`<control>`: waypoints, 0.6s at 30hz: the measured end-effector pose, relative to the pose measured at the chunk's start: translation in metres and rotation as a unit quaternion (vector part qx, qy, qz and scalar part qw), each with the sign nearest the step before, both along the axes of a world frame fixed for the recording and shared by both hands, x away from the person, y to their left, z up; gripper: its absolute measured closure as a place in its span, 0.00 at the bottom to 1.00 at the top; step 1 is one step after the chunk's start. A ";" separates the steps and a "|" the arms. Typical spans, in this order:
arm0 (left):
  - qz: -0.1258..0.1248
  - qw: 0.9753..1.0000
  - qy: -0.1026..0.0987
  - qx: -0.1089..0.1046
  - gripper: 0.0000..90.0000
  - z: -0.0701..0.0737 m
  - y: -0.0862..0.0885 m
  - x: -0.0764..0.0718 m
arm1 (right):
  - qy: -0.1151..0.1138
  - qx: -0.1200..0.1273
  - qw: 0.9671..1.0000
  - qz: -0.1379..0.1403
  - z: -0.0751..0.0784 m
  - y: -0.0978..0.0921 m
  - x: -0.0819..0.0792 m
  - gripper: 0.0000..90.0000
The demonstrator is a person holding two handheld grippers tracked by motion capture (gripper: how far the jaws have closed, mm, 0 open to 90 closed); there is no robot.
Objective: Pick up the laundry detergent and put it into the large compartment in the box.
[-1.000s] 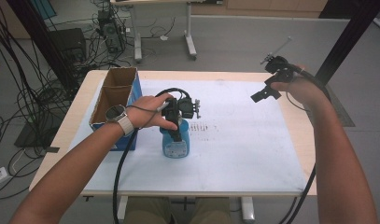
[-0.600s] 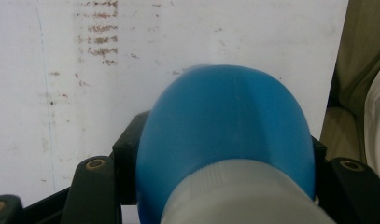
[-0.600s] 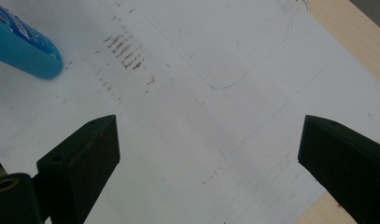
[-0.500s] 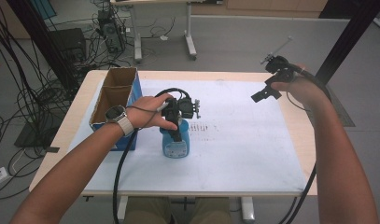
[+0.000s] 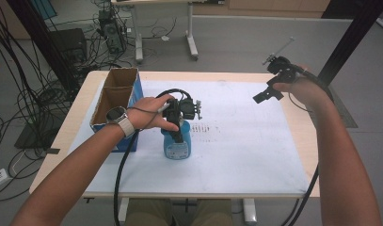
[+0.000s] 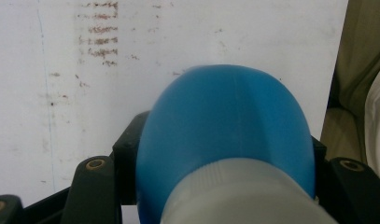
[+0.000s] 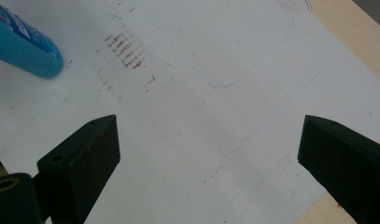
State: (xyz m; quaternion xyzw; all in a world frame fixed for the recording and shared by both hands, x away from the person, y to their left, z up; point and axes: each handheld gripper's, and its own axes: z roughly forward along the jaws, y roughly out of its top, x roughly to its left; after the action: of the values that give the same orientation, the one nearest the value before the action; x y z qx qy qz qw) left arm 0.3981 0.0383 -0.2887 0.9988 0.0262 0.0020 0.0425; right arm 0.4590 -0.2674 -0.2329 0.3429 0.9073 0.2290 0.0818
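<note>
A blue bottle with a pale cap stands upright on the white mat, left of the middle. My left gripper comes down on it from above and is shut on its neck. In the left gripper view the blue bottle sits squeezed between the two black jaws of the left gripper. My right gripper is held in the air over the mat's far right corner, open. In its own view the right gripper has its jaws wide apart over bare mat, with the blue bottle at the upper left.
An open cardboard box with a blue side stands at the table's left, close to my left wrist. Faint brown marks stain the mat beside the bottle. The wooden table edge runs along the right. Cables and table legs fill the floor behind.
</note>
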 end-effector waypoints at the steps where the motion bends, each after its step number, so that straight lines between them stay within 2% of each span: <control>1: 0.000 1.000 0.000 0.001 0.43 0.000 0.000 0.000 | 0.000 0.000 1.000 0.000 0.000 0.000 0.000 0.06; 18: -0.001 1.000 0.000 0.002 0.43 0.000 0.000 0.000 | 0.001 -0.001 1.000 0.001 0.000 0.001 0.000 0.06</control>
State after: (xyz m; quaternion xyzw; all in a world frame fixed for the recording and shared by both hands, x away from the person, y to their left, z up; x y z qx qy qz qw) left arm 0.3984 0.0381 -0.2886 0.9989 0.0247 0.0022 0.0409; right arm 0.4592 -0.2667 -0.2328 0.3417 0.9080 0.2285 0.0811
